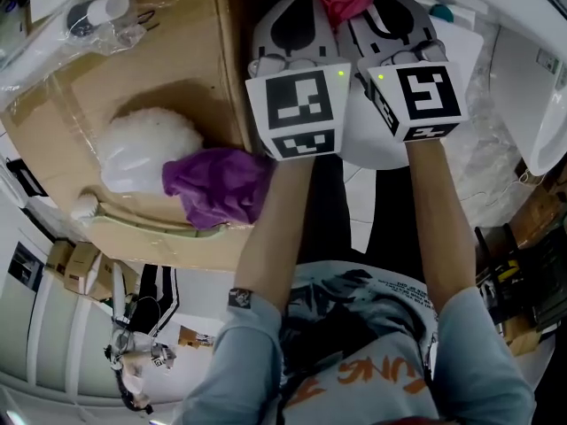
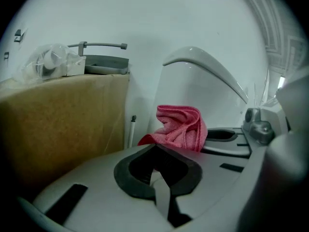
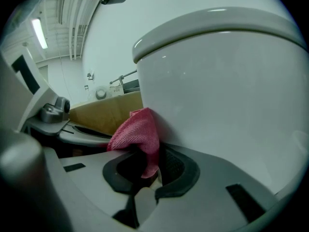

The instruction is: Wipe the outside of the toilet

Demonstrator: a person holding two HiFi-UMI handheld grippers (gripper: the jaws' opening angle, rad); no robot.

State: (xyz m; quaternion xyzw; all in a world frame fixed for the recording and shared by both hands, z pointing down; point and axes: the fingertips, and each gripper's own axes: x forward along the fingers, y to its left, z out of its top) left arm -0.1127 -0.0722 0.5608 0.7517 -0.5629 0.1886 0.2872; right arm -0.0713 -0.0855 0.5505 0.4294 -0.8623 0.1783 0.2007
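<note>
Pink terry cloth (image 3: pixel 137 132), bunched upright, pressed against smooth curved white toilet (image 3: pixel 227 91); right gripper (image 3: pixel 146 167) pinching its lower end; left gripper (image 2: pixel 155 151) jaws together by cloth edge.

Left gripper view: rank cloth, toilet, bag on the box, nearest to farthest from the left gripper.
1. cloth: centre, right at the jaws of the left gripper.
2. toilet: right of centre, just behind the cloth.
3. bag: far left, on top of the box.
</note>
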